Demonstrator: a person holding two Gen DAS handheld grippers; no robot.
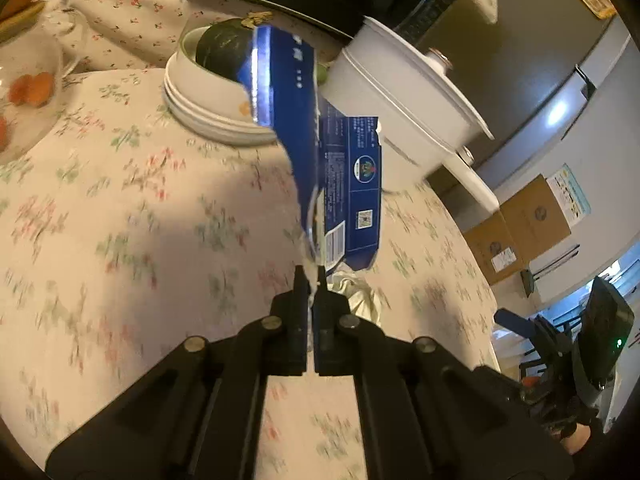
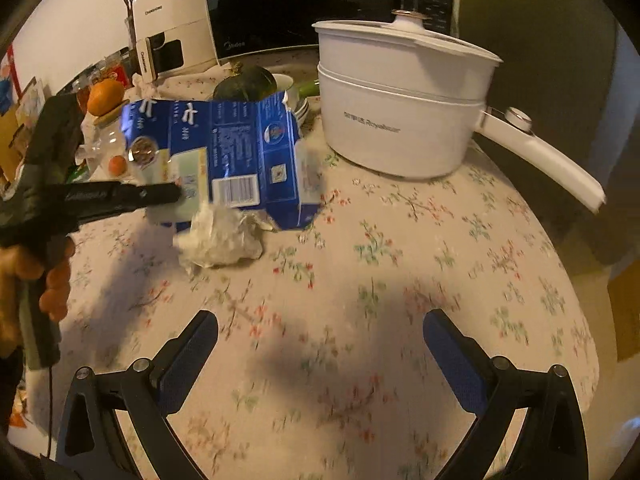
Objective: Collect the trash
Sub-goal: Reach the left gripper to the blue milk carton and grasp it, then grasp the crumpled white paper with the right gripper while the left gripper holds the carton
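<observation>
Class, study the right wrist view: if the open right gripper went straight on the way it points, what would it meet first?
Probably the white pot: the right gripper points over bare tablecloth toward it. The crumpled paper lies left of that line, though depth is unclear.

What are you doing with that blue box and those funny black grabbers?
A person is clearing trash off the flowery table using two hand-held grippers. The left gripper is shut on the edge of a flattened blue carton and holds it up. A crumpled white wad lies on the cloth just in front of the carton. The right gripper is open, hangs above the table and holds nothing. The white pot stands behind.
</observation>
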